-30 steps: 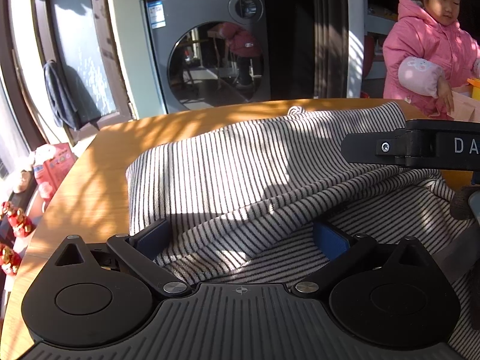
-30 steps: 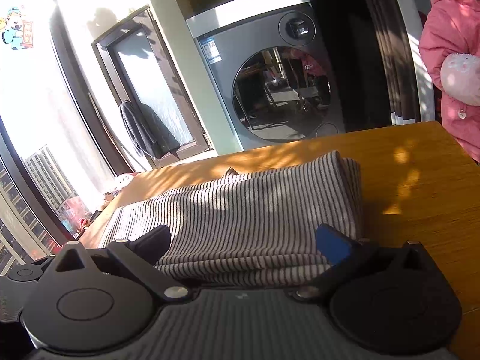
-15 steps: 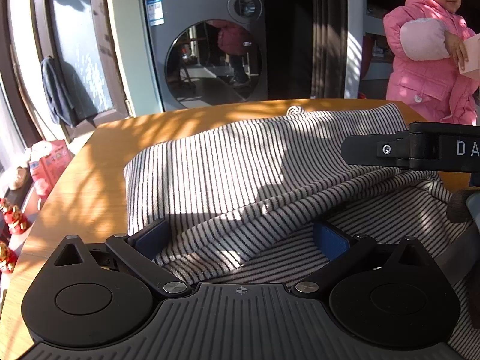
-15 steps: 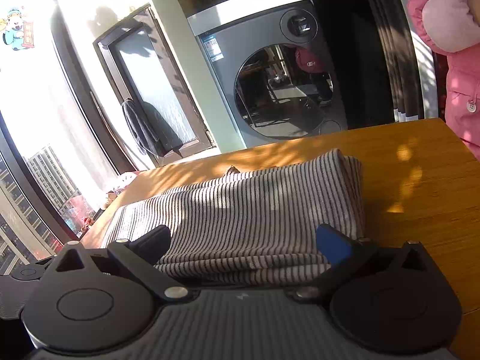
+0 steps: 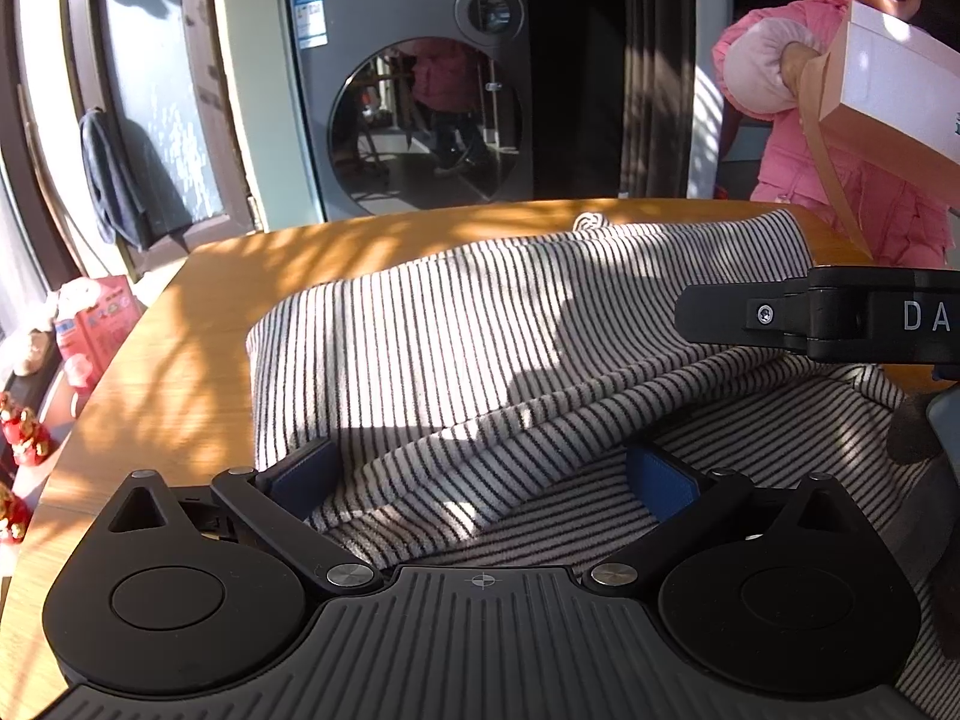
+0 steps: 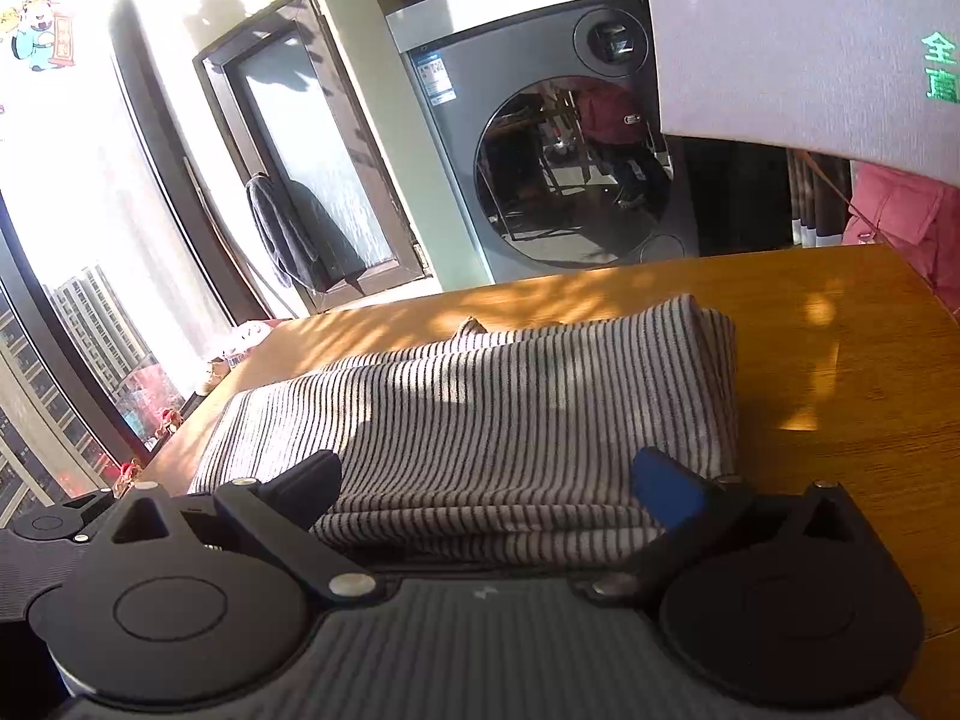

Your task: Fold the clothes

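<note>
A black-and-white striped garment (image 5: 480, 348) lies partly folded on a wooden table (image 5: 198, 324); it also shows in the right wrist view (image 6: 510, 408). My left gripper (image 5: 480, 480) is open, its blue pads wide apart at the garment's near edge, with cloth bunched between them. My right gripper (image 6: 489, 483) is open too, its fingers astride the near edge of the folded stack. Part of the right gripper (image 5: 840, 312) shows over the cloth's right side in the left wrist view.
A washing machine (image 5: 414, 90) stands behind the table. A child in a pink jacket (image 5: 840, 192) holds a white box (image 5: 900, 84) over the table's far right corner; the box (image 6: 810, 48) looms in the right wrist view. Red items (image 5: 90, 324) stand at the left by the window.
Both grippers stay put at the garment's near edge. The child has lifted a white box up and toward the table; it now fills the right wrist view's upper right.
</note>
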Demonstrator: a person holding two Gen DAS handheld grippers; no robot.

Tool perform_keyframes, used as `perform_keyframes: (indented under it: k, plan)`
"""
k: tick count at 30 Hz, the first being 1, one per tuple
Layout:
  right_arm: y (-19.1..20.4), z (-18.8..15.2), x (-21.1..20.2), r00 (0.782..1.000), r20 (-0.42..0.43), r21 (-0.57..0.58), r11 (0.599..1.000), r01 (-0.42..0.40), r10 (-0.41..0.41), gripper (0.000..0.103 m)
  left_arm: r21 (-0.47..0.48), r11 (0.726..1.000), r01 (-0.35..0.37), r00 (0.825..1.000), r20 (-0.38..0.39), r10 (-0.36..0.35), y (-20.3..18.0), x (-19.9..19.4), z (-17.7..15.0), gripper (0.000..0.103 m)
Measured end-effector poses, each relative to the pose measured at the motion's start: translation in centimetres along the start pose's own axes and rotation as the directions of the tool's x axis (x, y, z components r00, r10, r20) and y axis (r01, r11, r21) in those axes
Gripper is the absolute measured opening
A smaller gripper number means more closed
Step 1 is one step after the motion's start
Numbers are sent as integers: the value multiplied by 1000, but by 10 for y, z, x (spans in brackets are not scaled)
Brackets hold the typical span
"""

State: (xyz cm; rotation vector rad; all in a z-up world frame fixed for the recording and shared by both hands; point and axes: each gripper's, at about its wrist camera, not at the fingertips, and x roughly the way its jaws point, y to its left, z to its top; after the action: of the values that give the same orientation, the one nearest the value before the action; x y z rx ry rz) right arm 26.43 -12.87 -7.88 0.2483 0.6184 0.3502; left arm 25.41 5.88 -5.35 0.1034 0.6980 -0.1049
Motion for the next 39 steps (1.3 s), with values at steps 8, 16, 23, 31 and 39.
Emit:
perform_keyframes:
  k: [8,16,23,31,39]
  plan:
    - [20,-5,0,999,-30,-61,998,-22,20,103,-56,998,37,999,19,-36,22,-17,-13,103]
    - [67,-7,2,997,-62,-234,971,-52,39,76,-104,993,58,998,38,-54,51,-38,-26,103]
    - [104,44,-2,999,-1,-359,933,-33,35,33,-182,974,137,989,75,-125,72,-59,-29,103]
    - [103,54,99,986,-145,-361,932,23,-80,33,-231,969,91,995,59,-79,90,-74,-16,103]
    - [117,50,90,991,-128,-367,930,-11,-39,5,-222,973,58,996,82,-41,98,-89,-15,103]
